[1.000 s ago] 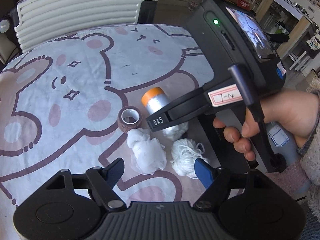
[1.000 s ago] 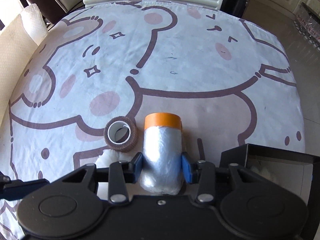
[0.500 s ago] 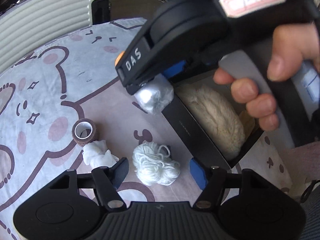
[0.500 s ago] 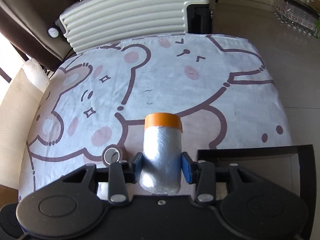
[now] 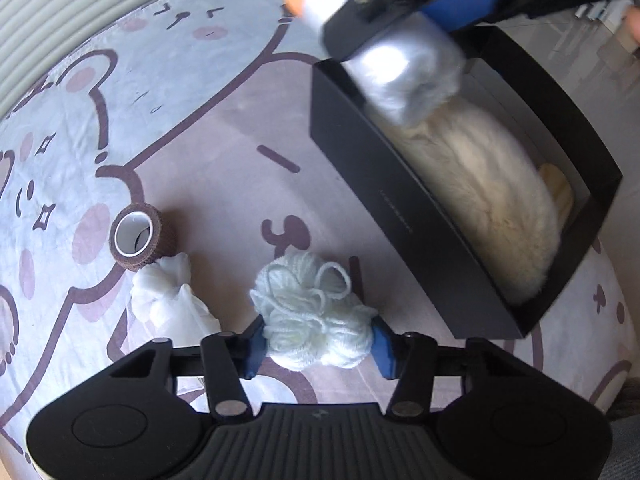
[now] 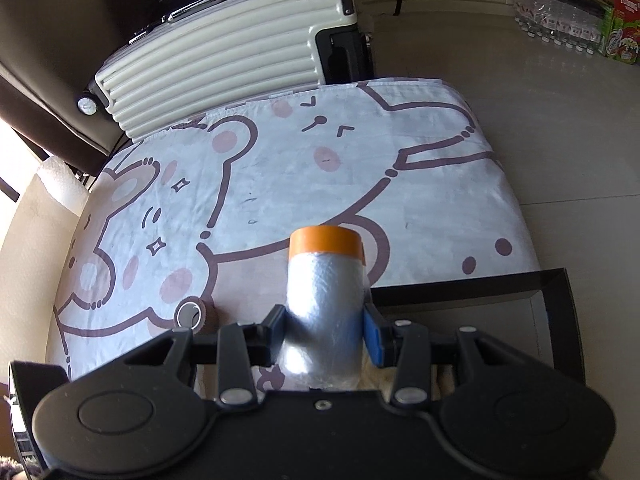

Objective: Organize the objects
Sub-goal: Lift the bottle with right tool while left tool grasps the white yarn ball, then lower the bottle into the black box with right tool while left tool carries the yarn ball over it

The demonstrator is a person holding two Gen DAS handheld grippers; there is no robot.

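Two grips are in hand at once. Our right gripper has its jaws closed partway on the plastic-wrapped roll, pads pressing its silvery sides, the orange cap pointing away from us. Seen from the left wrist, the roll hangs over the near end of the black box. Our left gripper has just been closing its jaws, and the blue pads now touch both flanks of the white yarn bundle on the table.

Handling advice, as we judge it:
- Roll: lower it into the free end of the box before we let go; the fluffy cream item already fills much of the interior, so we should lay the roll lengthwise beside or upon it.
- Yarn: squeeze at the dense middle and lift straight up; loose loops on top may trail or snag.

Item descriptions:
- Roll: cylinder, crinkled translucent film, orange band at one end.
- Yarn: soft, pale, loosely wound, no core visible.

Awaiting sorting: a brown tape roll with white core, and a white mesh bundle touching it, both left of the yarn.
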